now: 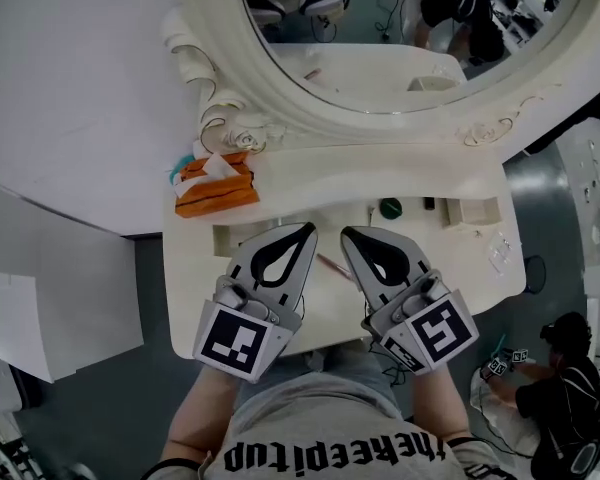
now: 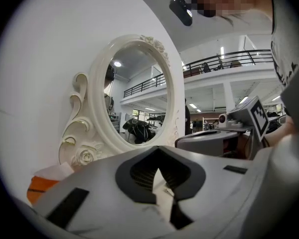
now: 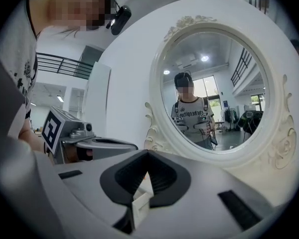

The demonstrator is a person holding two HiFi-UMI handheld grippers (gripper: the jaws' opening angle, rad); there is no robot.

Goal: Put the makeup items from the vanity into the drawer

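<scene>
On the cream vanity top [image 1: 280, 218] lie a round green item [image 1: 390, 208], a small black item [image 1: 429, 204] and a thin pink pencil [image 1: 332, 265]. The pencil lies between my two grippers. My left gripper [image 1: 307, 228] and my right gripper [image 1: 346, 233] hover side by side over the vanity's front edge. Both are shut with nothing in them, and both point toward the oval mirror [image 1: 380, 88]. In the left gripper view my left gripper [image 2: 157, 149] faces the mirror [image 2: 139, 98] with its jaws together. My right gripper [image 3: 147, 154] does the same in its own view. No open drawer shows.
An orange tissue box [image 1: 215, 186] stands at the vanity's back left, also visible as the orange box [image 2: 40, 188]. A small open box [image 1: 470, 211] sits at the back right, and small white items [image 1: 498, 251] lie near the right edge. A person [image 1: 560, 388] crouches on the floor at lower right.
</scene>
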